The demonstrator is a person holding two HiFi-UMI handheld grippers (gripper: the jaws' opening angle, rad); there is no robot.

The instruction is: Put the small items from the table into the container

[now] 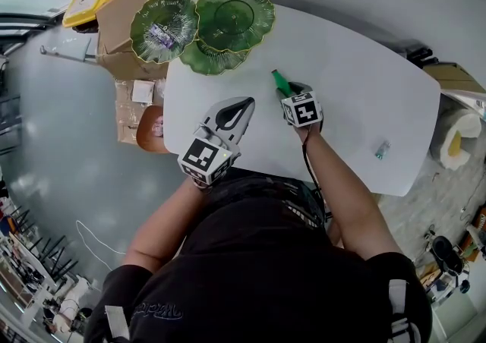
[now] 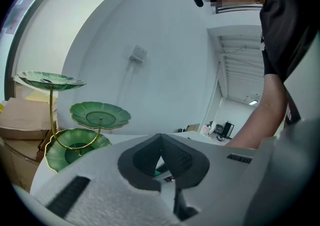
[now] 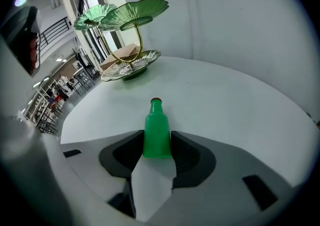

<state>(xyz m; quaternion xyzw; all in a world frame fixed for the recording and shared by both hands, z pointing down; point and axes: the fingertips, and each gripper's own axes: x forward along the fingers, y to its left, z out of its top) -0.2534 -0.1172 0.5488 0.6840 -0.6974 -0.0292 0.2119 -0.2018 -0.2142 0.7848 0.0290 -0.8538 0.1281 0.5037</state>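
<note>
The green bottle (image 3: 157,130) is found on the white table (image 1: 357,91), its lower part set between the pads of the right tool (image 1: 293,92), whose jaws are spread wide to either side of it; its reddish cap is pointed away from the tool. The left tool (image 1: 244,106) is held over the table's near edge, its jaws brought together at the tips on nothing; a stand of green dishes (image 1: 234,15) is seen at the table's far left corner, and a small packet (image 1: 382,150) is seen lying near the right edge.
</note>
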